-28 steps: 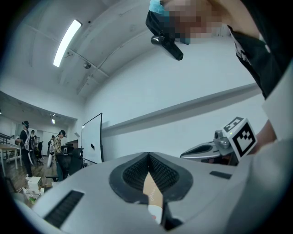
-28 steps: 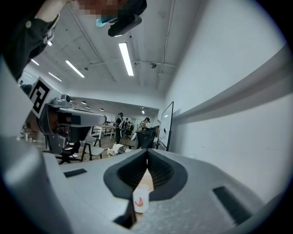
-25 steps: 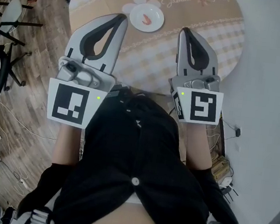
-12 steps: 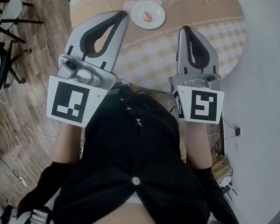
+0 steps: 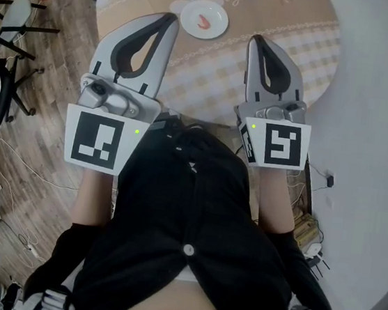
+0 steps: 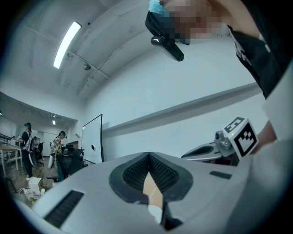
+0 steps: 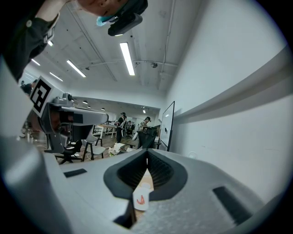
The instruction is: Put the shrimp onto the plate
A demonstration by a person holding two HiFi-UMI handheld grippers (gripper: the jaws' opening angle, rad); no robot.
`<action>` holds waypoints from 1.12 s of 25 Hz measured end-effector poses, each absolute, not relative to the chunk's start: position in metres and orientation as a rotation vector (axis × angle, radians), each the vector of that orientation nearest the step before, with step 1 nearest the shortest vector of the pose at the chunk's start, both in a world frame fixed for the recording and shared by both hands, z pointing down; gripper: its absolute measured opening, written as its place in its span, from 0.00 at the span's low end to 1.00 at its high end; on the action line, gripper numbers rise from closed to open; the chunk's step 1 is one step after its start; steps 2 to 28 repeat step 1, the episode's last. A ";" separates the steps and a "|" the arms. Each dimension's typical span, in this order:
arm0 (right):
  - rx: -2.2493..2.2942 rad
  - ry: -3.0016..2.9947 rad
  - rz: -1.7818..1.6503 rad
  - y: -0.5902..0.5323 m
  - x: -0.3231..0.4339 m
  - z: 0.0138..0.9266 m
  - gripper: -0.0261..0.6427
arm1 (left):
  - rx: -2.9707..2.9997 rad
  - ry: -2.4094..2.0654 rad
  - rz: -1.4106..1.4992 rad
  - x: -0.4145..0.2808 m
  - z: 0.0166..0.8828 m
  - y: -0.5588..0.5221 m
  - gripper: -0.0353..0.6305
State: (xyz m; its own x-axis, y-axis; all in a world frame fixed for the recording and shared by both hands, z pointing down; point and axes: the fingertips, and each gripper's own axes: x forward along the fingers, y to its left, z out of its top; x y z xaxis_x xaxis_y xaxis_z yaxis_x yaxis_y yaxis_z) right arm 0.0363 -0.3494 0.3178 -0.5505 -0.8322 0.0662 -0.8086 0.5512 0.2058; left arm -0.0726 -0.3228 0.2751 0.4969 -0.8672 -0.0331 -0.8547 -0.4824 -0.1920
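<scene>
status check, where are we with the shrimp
Left gripper shut, empty. Right gripper shut, empty. Shrimp lying on plate. Nothing in the way.

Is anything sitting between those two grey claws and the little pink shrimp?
Nothing visible does. The small orange-pink shrimp already lies on the round white plate; only bare checked tablecloth separates it from the left gripper and right gripper, both shut and empty.

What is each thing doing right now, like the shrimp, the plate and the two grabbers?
shrimp: lying on the plate, nothing holding it.
plate: flat on the table, shrimp on it.
left gripper: shut, nothing between its jaws.
right gripper: shut, nothing between its jaws.
</scene>
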 end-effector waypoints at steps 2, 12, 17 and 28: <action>1.400 -2.627 -0.226 -0.349 0.037 0.318 0.04 | -2.555 1.486 -0.101 -0.072 0.275 -0.323 0.06; 1.400 -2.627 -0.226 -0.349 0.037 0.318 0.04 | -2.555 1.486 -0.101 -0.072 0.275 -0.323 0.06; 1.400 -2.627 -0.226 -0.349 0.037 0.318 0.04 | -2.555 1.486 -0.101 -0.072 0.275 -0.323 0.06; 1.400 -2.627 -0.226 -0.349 0.037 0.318 0.04 | -2.555 1.486 -0.101 -0.072 0.275 -0.323 0.06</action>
